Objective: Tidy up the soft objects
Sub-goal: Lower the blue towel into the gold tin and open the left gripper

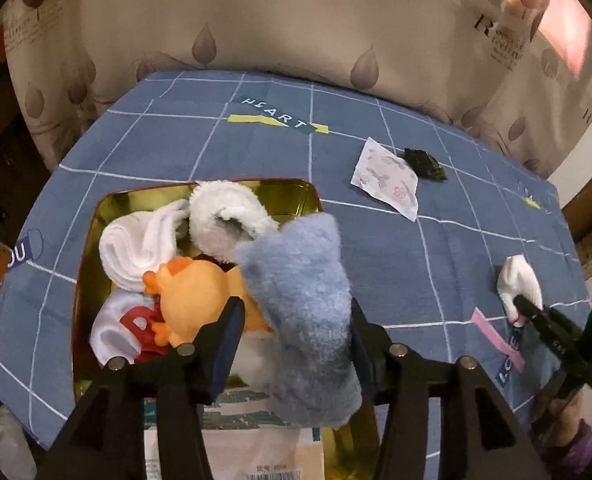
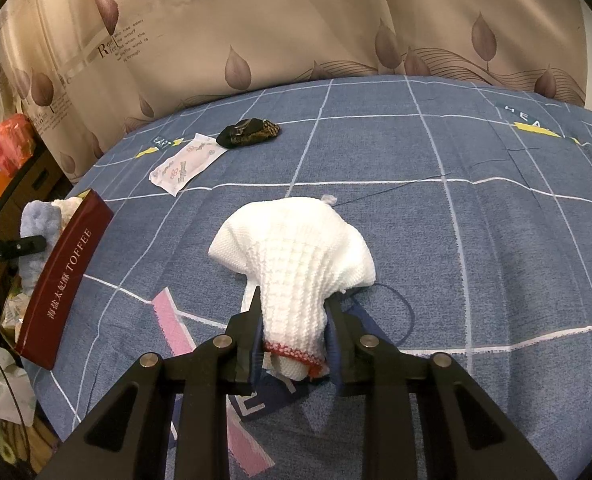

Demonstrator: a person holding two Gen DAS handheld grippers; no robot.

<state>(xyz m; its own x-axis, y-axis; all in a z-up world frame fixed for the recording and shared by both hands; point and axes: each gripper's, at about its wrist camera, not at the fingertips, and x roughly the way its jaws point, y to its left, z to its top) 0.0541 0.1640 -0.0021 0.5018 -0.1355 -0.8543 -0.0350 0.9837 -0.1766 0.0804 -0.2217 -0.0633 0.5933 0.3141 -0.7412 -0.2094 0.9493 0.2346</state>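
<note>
My left gripper [image 1: 294,312] holds a fluffy blue sock [image 1: 300,300] over the right side of a gold-lined red tin [image 1: 96,216]. The sock touches the right finger; a gap shows beside the left one. The tin holds a white fluffy sock [image 1: 224,216], a white cloth [image 1: 136,248], an orange plush toy [image 1: 192,292] and a white-and-red cloth [image 1: 124,328]. My right gripper [image 2: 296,332] is shut on the red-trimmed cuff of a white knit glove [image 2: 296,252], which rests on the blue checked cloth [image 2: 476,240]. That glove also shows in the left wrist view [image 1: 520,280].
A white printed packet [image 1: 388,178] [image 2: 186,164] and a dark crumpled item [image 1: 424,162] [image 2: 250,132] lie at the far side of the table. The tin's red wall [image 2: 62,276] reads TOFFEE. A patterned curtain [image 2: 296,20] hangs behind. Clutter sits off the left edge.
</note>
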